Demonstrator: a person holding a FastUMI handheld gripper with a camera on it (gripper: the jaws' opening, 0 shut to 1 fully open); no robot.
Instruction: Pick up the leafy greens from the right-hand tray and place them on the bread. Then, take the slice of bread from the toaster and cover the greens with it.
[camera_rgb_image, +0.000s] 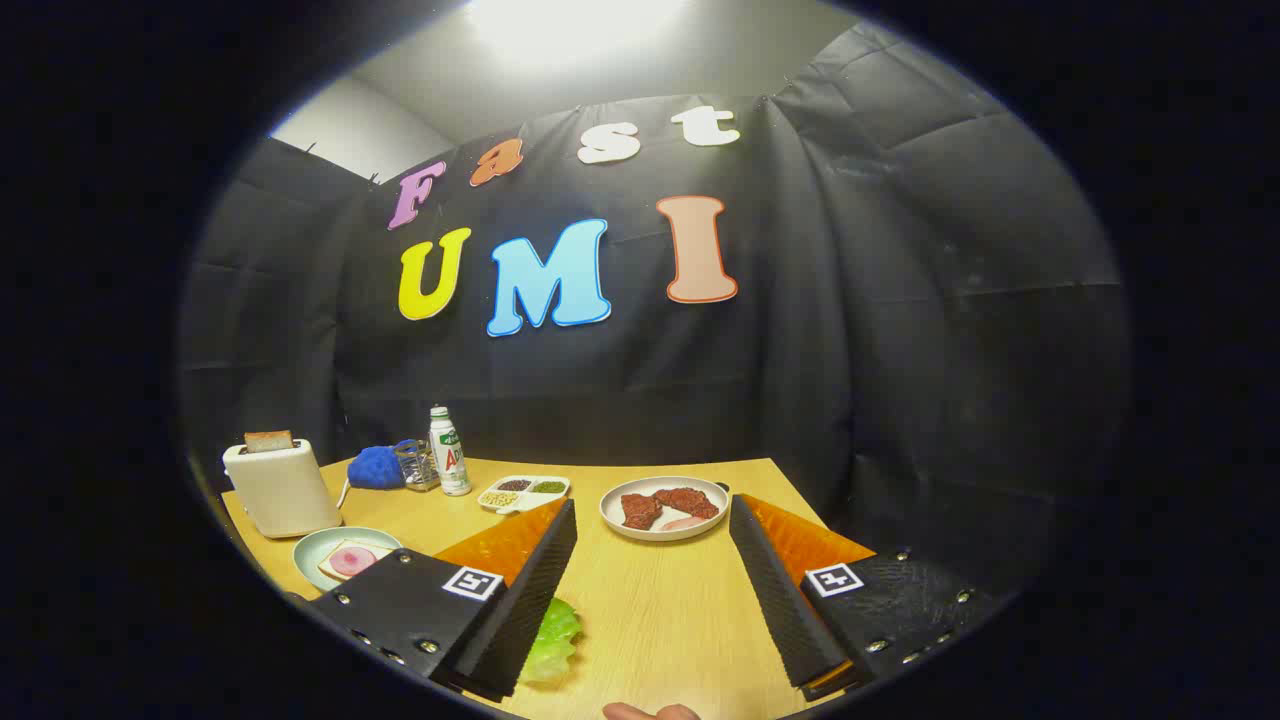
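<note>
**A:** In the gripper view, where do the tongs (652, 590) stand?

**B:** Spread wide over the pale wooden surface (660, 610), gripping nothing; bare wood lies between the two fingers.

**A:** And the greens?

**B:** A crinkled light-green lettuce leaf (552, 640) lies flat on the surface, just beside the left finger and partly tucked under it, not between the fingers. I can't make out a tray beneath it.

**A:** Where does it go?

**B:** Onto the slice of white bread topped with a round pink slice (350, 560), on the pale green round plate (310, 548) beyond the left finger. Behind that stands the cream boxy toaster (283, 488) with a browned slice of toast (268, 440) poking out of its slot.

**A:** How will the leaf handle?

**B:** I'd judge it very light, limp and easily torn. Better to pinch a raised ruffle near its edge, gently, than scrape along the wood.

**A:** Anything else around?

**B:** A white round plate of dark red meat pieces (665, 508) sits beyond the fingers, well apart from the leaf.
</note>
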